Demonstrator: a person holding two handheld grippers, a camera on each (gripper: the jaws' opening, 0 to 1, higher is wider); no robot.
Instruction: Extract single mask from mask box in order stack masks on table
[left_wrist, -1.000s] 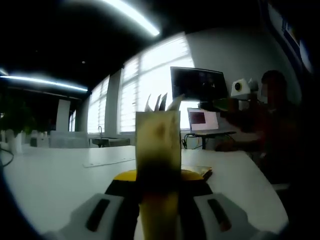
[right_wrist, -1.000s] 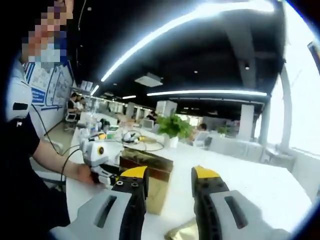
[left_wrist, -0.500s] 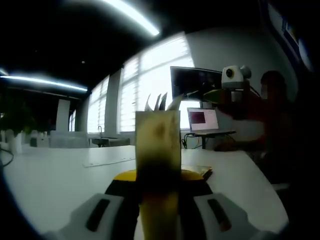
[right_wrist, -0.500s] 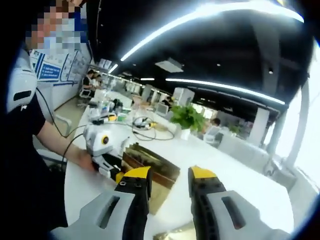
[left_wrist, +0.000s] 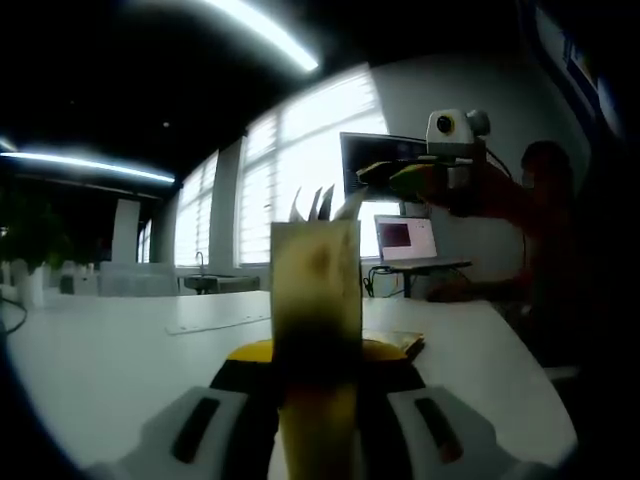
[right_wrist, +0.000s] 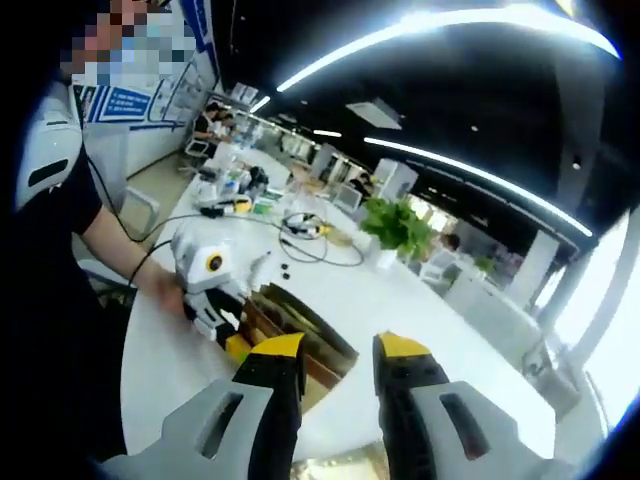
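Two left gripper (left_wrist: 318, 365) fingers pinch the mask box (left_wrist: 316, 290); right gripper (right_wrist: 340, 350) fingers spread, empty.

The right tool (left_wrist: 385, 178) has risen and swung in over the mask box (left_wrist: 316, 290); its jaws stand a little closer together.

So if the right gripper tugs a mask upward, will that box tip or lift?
Probably neither: the left gripper is clamped on the mask box, steadying it. The box looks like thin open-topped card, so likely light and apt to lift if released. The white masks poking out look floppy.
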